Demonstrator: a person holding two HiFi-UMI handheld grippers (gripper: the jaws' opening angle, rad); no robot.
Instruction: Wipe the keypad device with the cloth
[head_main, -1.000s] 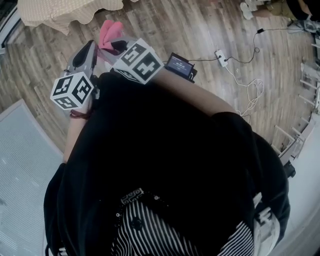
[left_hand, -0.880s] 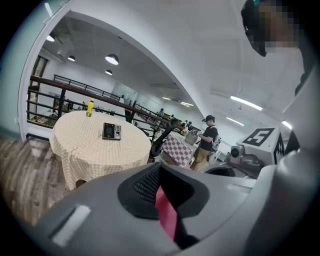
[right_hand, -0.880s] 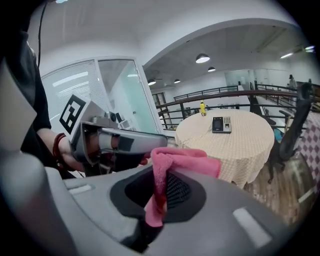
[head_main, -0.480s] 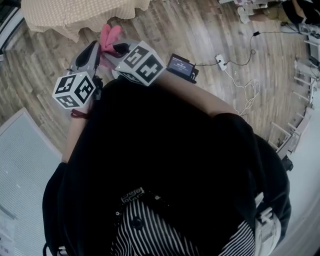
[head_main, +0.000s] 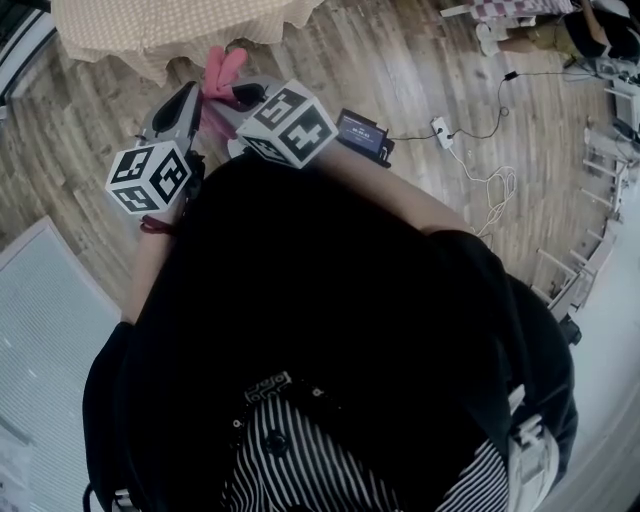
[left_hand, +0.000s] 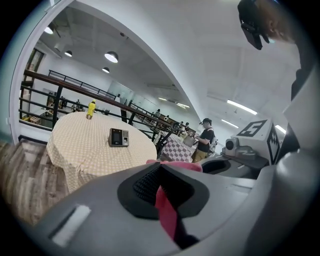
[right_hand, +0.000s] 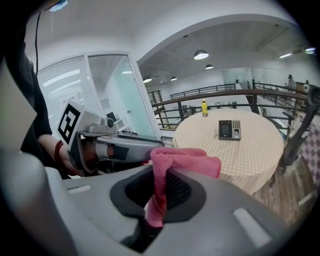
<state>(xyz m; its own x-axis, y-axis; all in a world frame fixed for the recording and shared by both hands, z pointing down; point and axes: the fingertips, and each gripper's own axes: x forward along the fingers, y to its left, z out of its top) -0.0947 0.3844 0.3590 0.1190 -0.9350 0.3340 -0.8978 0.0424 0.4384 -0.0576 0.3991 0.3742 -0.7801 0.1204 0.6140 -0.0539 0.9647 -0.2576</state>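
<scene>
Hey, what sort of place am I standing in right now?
Probably a large indoor hall, maybe a canteen or office mezzanine: cloth-covered round table, long railing, round ceiling lamps.

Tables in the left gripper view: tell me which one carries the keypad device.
The near round table with the beige checked cover: the keypad device lies on top. The farther table has a bolder dark-and-white check.

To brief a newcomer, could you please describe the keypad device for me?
Find the round table draped in tan checks. Only two things are on it: a yellow bottle near the far edge and the keypad device nearer the middle. The device is the dark rectangular box with a screen beside a grid of keys.
</scene>
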